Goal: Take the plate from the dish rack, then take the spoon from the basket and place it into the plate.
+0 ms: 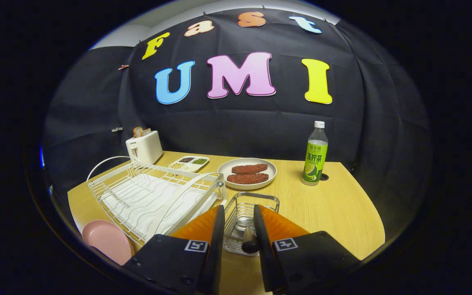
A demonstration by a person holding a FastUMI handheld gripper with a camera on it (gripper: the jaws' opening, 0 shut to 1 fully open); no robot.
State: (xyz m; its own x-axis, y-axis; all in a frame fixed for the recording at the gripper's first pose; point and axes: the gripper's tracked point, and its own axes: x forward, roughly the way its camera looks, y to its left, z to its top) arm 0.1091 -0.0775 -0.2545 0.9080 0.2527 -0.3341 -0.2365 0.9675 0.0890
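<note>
My gripper (239, 207) is open and reaches down over a small wire basket (269, 199) on the wooden table. The spoon's dark handle end (250, 243) stands up out of the basket between my fingers, close to the right finger (260, 229) and clear of the left one. The spoon's bowl is hidden in the basket. A pink plate (107, 239) lies flat on the table, left of my fingers and by the near corner of the white dish rack (154, 196). The rack holds no dishes.
Beyond the basket sits a white plate with two brown meat pieces (247, 173). A green drink bottle (314, 157) stands to the right of that plate. A white toaster (144, 146) and a divided tray of seeds (189, 163) are behind the rack. Bare tabletop (334, 209) lies to the right.
</note>
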